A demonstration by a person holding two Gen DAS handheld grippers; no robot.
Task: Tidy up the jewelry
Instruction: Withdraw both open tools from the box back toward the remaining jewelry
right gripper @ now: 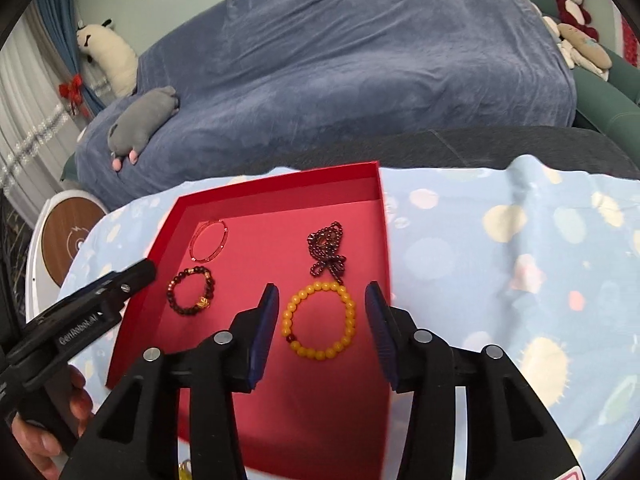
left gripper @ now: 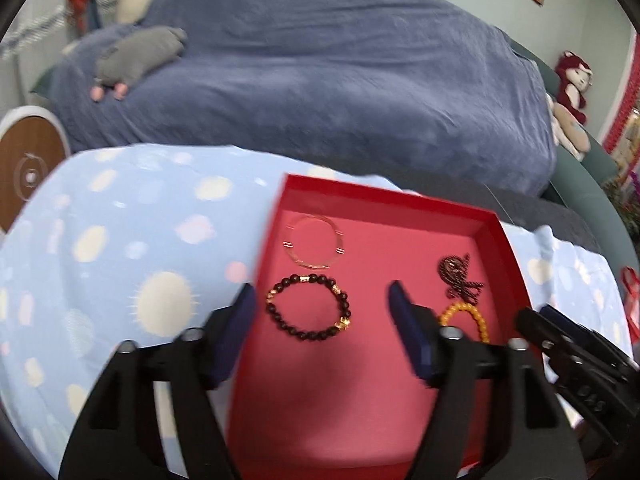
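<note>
Blue bed cover (right gripper: 352, 60) filling the 12 o'clock half of both views, dotted light-blue cloth (right gripper: 520, 264) spread below it. Grey plush (right gripper: 140, 124) lying on the cover around 10 o'clock, other soft toys at the far edges (irrelevant).

Red box (right gripper: 276, 196) sitting open on the cloth, centre frame. Four pieces laid flat and apart on its floor in a rough two-by-two:
- yellow bead bracelet (right gripper: 319, 322) at 6 o'clock in the right wrist view
- dark beaded necklace (right gripper: 328, 252) bunched just above it at 12
- dark bead bracelet (left gripper: 309, 306) with gold charms, dead centre in the left wrist view
- clear bangle (left gripper: 313, 243) at 12 o'clock from that one, near the back wall

Right gripper (right gripper: 322, 332) hovering over the box, jaws wide apart, yellow bracelet framed between them, nothing held. Left gripper (left gripper: 320, 332) likewise spread and empty, dark bracelet between its fingers, left finger out past the box's left wall.

Progress: looks mostly or fully done, all visible jewelry already inside and spaced out. One small yellow thing (right gripper: 185, 469) at 7 o'clock of the right wrist view, bottom edge near the box front (too cropped to identify, possibly another piece left). No lid in sight.
</note>
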